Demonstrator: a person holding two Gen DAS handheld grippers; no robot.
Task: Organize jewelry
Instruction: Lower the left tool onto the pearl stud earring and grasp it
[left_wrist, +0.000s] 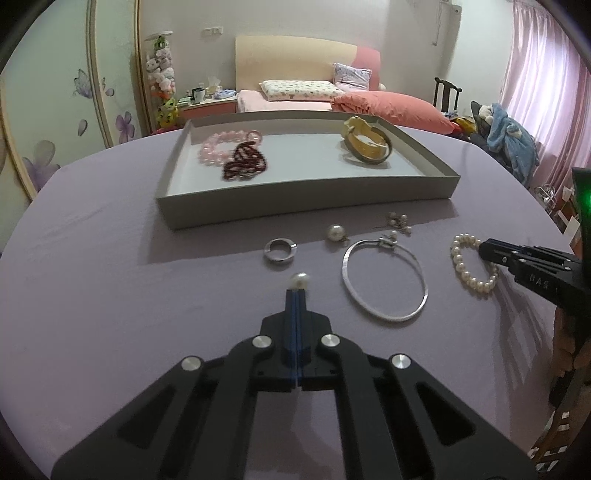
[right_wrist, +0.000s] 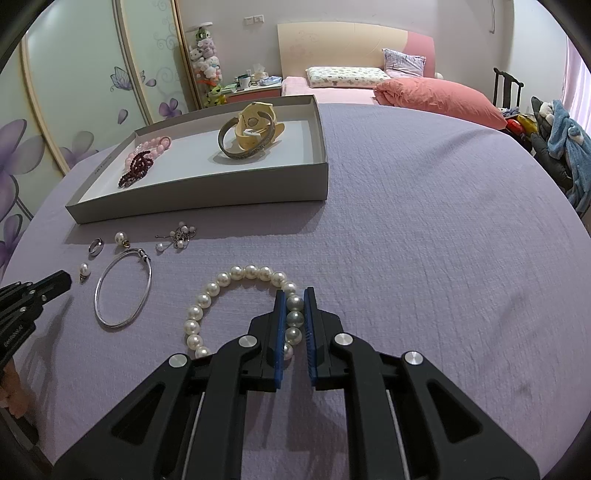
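Clenched blue-padded fingers of the left gripper (left_wrist: 296, 295) meet with nothing visibly between them, their tips just behind a loose pearl earring (left_wrist: 299, 280) on the lilac table (left_wrist: 110, 295). Fingers of the right gripper (right_wrist: 294, 295) grasp the pearl bracelet (right_wrist: 236, 295), its beads pressed between the pads. Beyond lie a silver bangle (left_wrist: 384, 280), a silver ring (left_wrist: 280, 250), a second pearl earring (left_wrist: 337, 233) and a small pearl cluster (left_wrist: 397, 223). Farther back, the grey tray (left_wrist: 295, 206) holds a pink bead bracelet (left_wrist: 218, 146), a dark red bead strand (left_wrist: 245, 162) and a yellow watch (left_wrist: 365, 136) inside a metal cuff (right_wrist: 245, 149).
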